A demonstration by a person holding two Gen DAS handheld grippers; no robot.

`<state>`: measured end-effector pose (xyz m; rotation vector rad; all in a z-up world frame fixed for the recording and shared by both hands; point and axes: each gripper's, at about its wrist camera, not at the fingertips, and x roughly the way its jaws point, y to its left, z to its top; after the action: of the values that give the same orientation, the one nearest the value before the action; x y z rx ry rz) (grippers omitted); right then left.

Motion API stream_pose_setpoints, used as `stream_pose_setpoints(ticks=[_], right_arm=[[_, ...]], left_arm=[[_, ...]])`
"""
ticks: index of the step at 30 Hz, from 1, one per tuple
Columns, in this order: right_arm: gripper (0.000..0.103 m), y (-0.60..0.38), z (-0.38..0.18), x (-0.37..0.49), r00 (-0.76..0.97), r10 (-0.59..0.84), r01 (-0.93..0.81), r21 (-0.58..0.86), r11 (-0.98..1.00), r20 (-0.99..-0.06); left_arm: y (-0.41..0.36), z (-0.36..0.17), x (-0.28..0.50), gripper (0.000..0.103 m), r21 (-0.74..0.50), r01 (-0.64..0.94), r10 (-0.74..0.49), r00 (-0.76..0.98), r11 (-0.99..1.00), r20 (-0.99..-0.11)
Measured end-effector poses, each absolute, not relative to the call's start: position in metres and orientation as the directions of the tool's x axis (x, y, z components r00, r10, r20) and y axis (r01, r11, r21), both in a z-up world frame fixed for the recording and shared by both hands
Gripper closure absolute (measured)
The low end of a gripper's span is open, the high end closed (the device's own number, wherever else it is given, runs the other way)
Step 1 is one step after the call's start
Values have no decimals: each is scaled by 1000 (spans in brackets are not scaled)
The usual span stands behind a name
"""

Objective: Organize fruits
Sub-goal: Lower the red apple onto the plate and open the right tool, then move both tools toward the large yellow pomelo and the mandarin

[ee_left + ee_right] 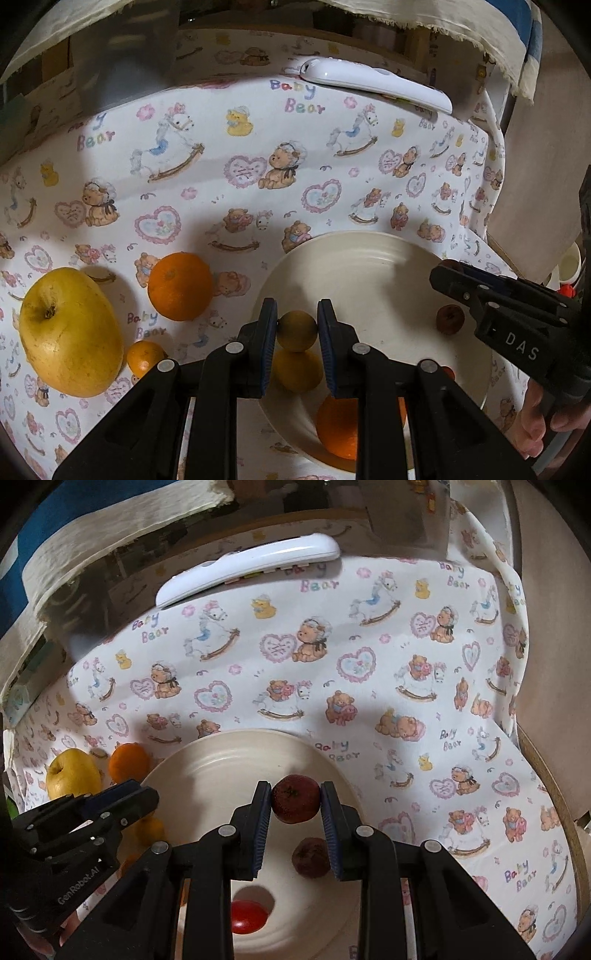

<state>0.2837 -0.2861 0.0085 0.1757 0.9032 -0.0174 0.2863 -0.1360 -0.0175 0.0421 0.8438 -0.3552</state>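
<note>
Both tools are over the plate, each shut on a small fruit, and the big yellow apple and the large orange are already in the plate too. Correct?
Not quite. The yellow apple and large orange lie on the cloth, outside the plate, as the left wrist view shows. The rest holds: the left tool grips a small yellow fruit, the right tool a dark red fruit, both over the plate.

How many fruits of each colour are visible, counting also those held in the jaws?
Yellow: 3: apple, held yellow fruit, yellow fruit below it
Orange: 3: cloth orange, tiny orange, plated orange
Dark red: 2: held dark fruit, loose dark fruit
Bright red: 1: tomato
Total: 9
</note>
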Motion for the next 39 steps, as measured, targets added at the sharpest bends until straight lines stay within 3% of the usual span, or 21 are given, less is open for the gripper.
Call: stream_pose_setpoints(ticks=[18, 20, 22, 26, 31, 32, 34, 39], right_arm=[[74, -292, 4, 285, 600, 18, 130, 119, 984, -800], [70, -291, 4, 284, 600, 18, 129, 119, 984, -800], [59, -291, 5, 282, 608, 13, 132, 117, 984, -794], [56, -290, 14, 276, 637, 15, 128, 124, 984, -771], [54, -281, 28, 269, 681, 34, 100, 139, 985, -732], [51, -276, 31, 266, 698, 31, 93, 134, 987, -715], [36, -269, 35, 263, 727, 16, 88, 116, 989, -687], [27, -255, 42, 252, 804, -44, 92, 51, 995, -593]], left_arm=[[-123, -17, 276, 81, -104, 319, -292, 625, 942, -724], [-119, -15, 273, 81, -105, 314, -291, 633, 943, -717], [-115, -12, 270, 80, -106, 310, -291, 643, 945, -708], [-108, -1, 261, 80, -84, 307, -279, 675, 948, -683], [-94, 15, 242, 67, -44, 305, -263, 730, 951, -631], [-90, 18, 237, 62, -34, 303, -259, 745, 952, -614], [-83, 22, 227, 58, -19, 301, -256, 774, 953, -580], [-58, 25, 211, 37, -51, 250, -242, 837, 967, -491]])
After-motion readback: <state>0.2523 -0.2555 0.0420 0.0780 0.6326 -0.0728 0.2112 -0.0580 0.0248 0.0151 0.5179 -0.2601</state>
